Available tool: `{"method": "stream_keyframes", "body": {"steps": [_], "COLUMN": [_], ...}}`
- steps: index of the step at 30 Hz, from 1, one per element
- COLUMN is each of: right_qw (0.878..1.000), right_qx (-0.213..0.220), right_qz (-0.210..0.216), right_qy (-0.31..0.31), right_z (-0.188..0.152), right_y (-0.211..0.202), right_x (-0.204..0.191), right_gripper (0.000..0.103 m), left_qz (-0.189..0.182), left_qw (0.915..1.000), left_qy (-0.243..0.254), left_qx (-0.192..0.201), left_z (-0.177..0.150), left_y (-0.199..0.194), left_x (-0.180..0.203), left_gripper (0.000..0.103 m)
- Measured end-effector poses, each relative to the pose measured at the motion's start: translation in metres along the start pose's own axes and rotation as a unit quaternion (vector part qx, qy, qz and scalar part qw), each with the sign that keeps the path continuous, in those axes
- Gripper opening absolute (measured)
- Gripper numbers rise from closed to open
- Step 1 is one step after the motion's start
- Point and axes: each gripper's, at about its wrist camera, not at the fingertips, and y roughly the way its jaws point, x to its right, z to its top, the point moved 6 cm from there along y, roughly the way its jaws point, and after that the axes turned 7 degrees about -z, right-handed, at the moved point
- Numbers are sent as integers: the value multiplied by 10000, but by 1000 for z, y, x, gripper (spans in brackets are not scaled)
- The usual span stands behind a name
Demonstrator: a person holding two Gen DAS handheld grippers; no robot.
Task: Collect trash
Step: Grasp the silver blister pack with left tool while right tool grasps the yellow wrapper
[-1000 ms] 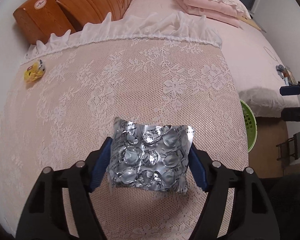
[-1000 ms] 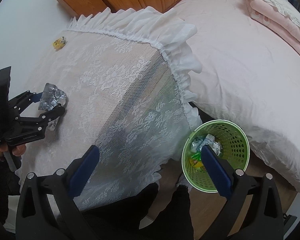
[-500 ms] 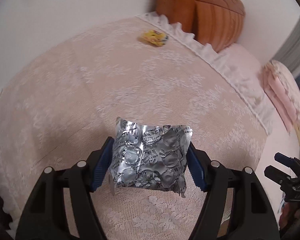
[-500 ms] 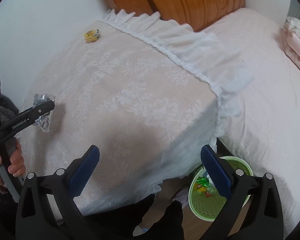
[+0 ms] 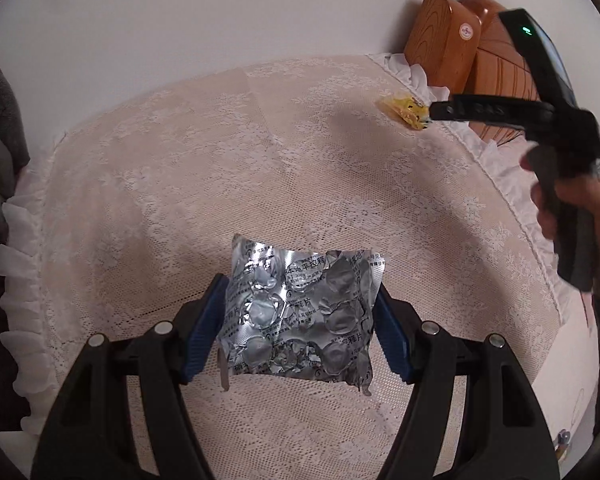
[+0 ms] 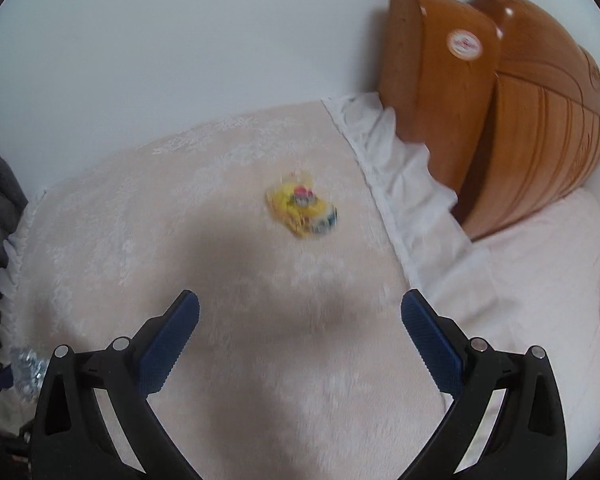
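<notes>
Right hand-held gripper [image 6: 300, 334] lines up on the yellow wrapper [image 6: 302, 210].

Wide open and empty, it is the nearer one; the blurred wrapper lies ahead, seemingly slanted, on the lace-covered desk [image 5: 180, 184] beside the bed's headboard [image 6: 500, 120]. Left hand-held gripper [image 5: 300, 320] clamps a foil blister pack [image 5: 300, 312].

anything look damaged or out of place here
The foil blister pack clamped in the left tool is crumpled, its pockets burst. A yellow wrapper lies alone on the lace cloth near the headboard.

Silver blister pack [image 5: 300, 312], yellow, seemingly printed wrapper [image 6: 302, 210], pale floral lace cloth [image 5: 204, 184]
</notes>
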Motion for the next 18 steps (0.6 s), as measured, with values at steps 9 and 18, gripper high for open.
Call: {"method": "stream_keyframes", "body": {"steps": [9, 18], "right_qw": [9978, 9984], "right_qx": [-618, 13], "right_qz": [-135, 403], "right_qy": [-221, 385], "right_z": [38, 1], "right_y": [73, -25], "right_x": [-21, -5], "right_gripper": [34, 27], "left_qz": [25, -136], "left_qw": [9999, 9998], "left_qy": [-52, 94], "left_qx": [132, 135], "left_z": [6, -2], "left_y": [-2, -15], "left_x": [-18, -6], "left_gripper": [65, 65]}}
